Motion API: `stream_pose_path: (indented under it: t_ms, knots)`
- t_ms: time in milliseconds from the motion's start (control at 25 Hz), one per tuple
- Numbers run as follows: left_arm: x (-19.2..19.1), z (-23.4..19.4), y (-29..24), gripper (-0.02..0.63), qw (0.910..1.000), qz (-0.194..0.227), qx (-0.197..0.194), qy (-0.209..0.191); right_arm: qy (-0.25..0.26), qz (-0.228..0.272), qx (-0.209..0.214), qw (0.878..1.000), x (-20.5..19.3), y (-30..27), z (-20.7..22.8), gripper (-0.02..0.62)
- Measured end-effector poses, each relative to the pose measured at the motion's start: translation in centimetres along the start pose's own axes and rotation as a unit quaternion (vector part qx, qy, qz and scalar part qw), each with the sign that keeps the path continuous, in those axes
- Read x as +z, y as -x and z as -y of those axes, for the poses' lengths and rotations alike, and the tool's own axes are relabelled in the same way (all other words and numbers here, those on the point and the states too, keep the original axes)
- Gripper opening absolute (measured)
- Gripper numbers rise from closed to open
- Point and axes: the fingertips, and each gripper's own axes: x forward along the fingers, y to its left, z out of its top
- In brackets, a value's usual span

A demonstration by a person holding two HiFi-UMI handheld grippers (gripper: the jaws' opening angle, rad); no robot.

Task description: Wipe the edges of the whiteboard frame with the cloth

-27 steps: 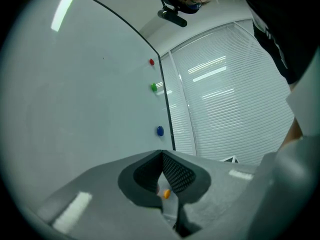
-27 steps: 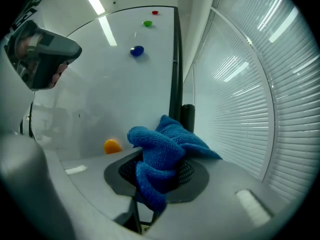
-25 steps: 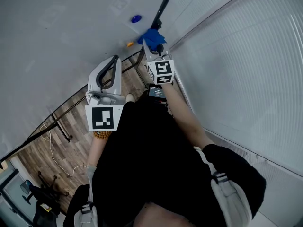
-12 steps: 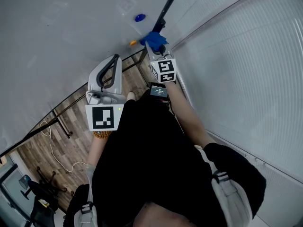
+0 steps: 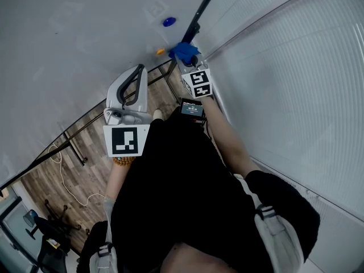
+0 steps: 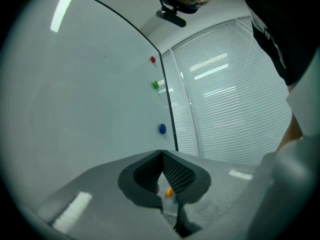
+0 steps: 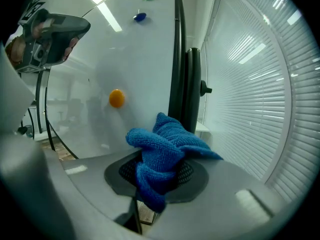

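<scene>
Cloth [image 7: 162, 156]: blue, nubby knit, bunched into a soft wad, just beside the whiteboard frame; contact unclear.
Right tool [image 7: 157, 171]: grey shell, meshed black pads, pinching the cloth.
Whiteboard frame [image 7: 176, 59]: thin dark upright strip edging the glossy white board.
Magnets: round orange magnet [image 7: 116, 98] and blue magnet [image 7: 139, 17] on the board.
Left tool [image 6: 162, 176]: pads pressed together, nothing between.
Blinds [image 7: 260, 84]: white horizontal slats.
</scene>
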Motion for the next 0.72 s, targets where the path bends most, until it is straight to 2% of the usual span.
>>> stream_pose_path:
  t_ms: [440,720]
  knots:
    - [-0.4,-0.7,0.2,0.0,0.9999,-0.006,0.008,-0.003,0.003,-0.06,0.024,0.998,-4.2,-1.4,-0.4,0.104]
    - [-0.6,-1.1,0.7,0.0,0.9998,-0.013,0.012,0.0,0.016,-0.111,0.05,0.992,-7.2,-2.2,-1.1,0.104]
